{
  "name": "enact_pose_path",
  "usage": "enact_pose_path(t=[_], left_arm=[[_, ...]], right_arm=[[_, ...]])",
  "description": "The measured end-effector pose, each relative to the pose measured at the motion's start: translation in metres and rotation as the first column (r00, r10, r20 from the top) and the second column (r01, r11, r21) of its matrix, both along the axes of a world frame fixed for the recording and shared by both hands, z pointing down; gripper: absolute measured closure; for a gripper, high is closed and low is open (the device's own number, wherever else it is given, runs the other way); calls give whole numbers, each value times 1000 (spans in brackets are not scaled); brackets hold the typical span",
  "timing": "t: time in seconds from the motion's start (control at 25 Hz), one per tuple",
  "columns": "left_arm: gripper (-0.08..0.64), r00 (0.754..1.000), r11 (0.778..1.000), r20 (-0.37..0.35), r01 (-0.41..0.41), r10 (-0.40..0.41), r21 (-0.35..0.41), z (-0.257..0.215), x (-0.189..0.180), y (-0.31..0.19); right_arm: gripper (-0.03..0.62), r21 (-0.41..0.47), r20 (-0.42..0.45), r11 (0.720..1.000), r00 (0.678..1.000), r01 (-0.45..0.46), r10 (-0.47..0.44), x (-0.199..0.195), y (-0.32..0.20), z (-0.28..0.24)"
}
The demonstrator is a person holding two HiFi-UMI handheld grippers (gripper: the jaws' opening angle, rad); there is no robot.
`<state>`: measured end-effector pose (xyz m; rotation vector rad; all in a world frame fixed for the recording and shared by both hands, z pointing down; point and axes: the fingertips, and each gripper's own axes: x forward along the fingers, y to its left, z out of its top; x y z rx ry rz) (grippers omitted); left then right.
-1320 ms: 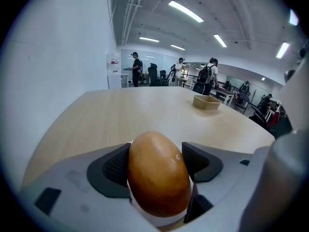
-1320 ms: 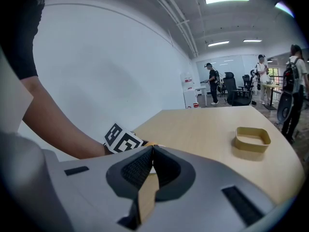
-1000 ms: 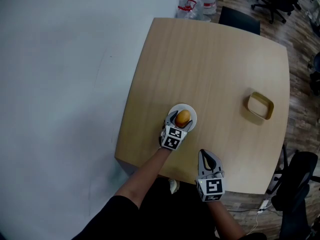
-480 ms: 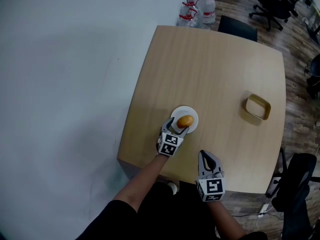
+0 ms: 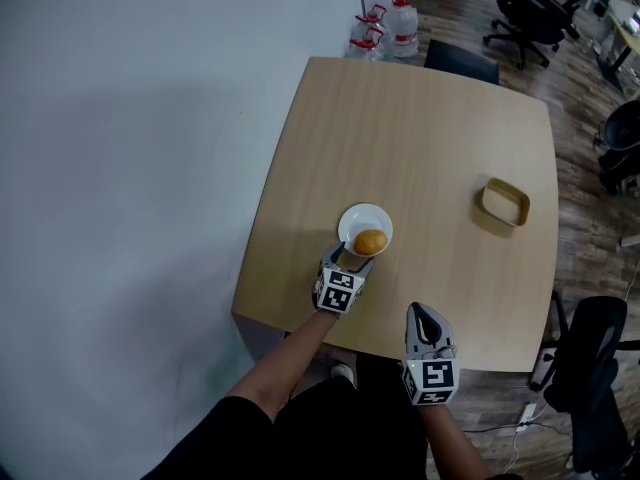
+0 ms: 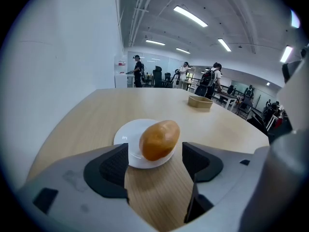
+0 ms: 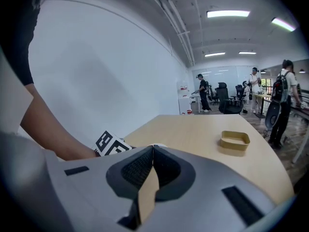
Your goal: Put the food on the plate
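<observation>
Brown oval food (image 5: 371, 241) sits on the white plate (image 5: 355, 218), at the near-left of the surface (image 5: 420, 138). It lies flat, long axis slanted across the left tongs' view, far end to the right. Left tongs (image 6: 155, 159) open, empty, tips at the plate's near rim. Right tongs (image 7: 152, 151) closed, empty, at the surface's near edge.

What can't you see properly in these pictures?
Part of the rim of the plate: left gripper view, behind the left gripper.
What the food really is, bread or potato: no view tells.
Labels on the bottles: head view, too small.
Food in the right gripper view: hidden behind the shut right gripper.
</observation>
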<state>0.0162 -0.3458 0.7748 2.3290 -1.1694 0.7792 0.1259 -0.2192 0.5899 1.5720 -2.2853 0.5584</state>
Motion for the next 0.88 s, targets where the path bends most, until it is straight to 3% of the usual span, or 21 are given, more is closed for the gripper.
enact_pose_path(t=[0.28,0.56,0.76,0.88], left_arm=[[238,999,999,-39,20,-18,43,-16,-8,9],[238,996,995,-89,-5,14,100,-66,-20,62],[238,984,992,-174,-10,32,127,-116,-28,117],[239,961,989,-273,77,-40,127,-146,-45,151]], right_arm=[[532,12,-14,999,999,-52,52,14,13,-1],[532,53,-7,998,999,-37,37,1,30,-25],[532,77,-11,997,1000,-21,22,-14,58,-41],[532,76,0,997,1000,-26,26,-22,83,-44]])
